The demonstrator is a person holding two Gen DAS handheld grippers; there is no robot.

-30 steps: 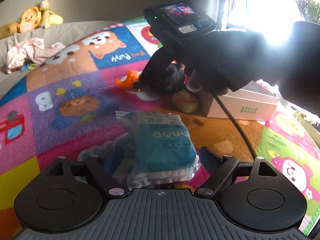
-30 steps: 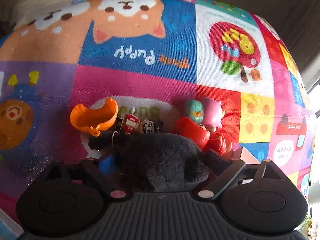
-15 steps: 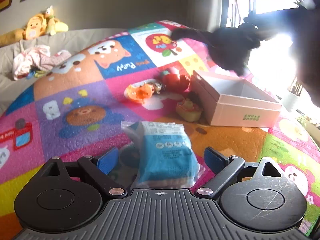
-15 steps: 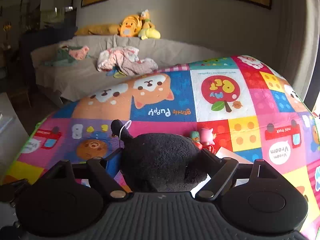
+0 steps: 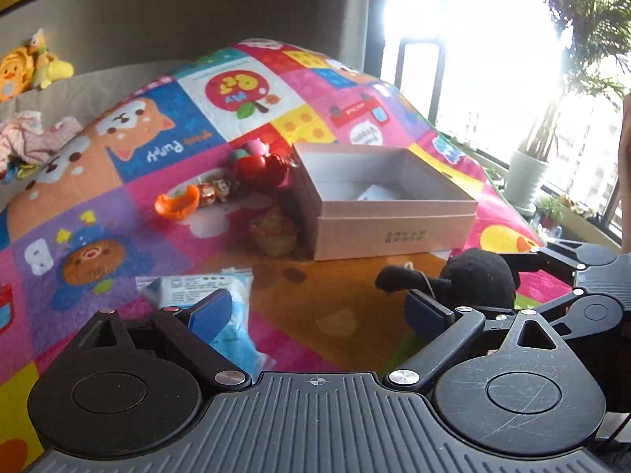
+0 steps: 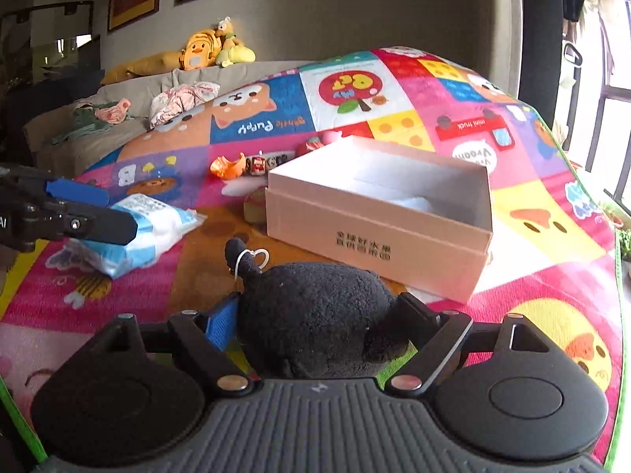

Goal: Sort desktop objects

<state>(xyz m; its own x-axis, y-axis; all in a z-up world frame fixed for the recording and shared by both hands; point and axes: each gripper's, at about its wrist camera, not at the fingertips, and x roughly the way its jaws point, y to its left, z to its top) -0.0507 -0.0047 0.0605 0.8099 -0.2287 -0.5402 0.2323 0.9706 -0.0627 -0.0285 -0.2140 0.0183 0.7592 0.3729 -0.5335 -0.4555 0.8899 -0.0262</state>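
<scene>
My right gripper [image 6: 311,315] is shut on a black plush toy [image 6: 315,315], held above the mat in front of an open pink cardboard box [image 6: 378,244]. The toy also shows in the left wrist view [image 5: 477,280], with the box [image 5: 394,220] behind it. My left gripper [image 5: 315,307] is open and empty. A blue and white packet [image 5: 221,315] lies on the mat beside and under its left finger; it also shows in the right wrist view [image 6: 146,232]. Small toys lie left of the box: an orange piece [image 5: 175,203], a red toy [image 5: 260,167] and a yellow-red toy [image 5: 274,230].
A colourful play mat [image 5: 118,197] covers the surface. A grey sofa [image 6: 118,134] with clothes and yellow plush toys [image 6: 205,49] stands behind. A window and a potted plant [image 5: 524,181] are at the right.
My left gripper has opened and let go of the blue packet, which now lies on the mat. My right gripper, with the black plush, has come down low in front of the box.
</scene>
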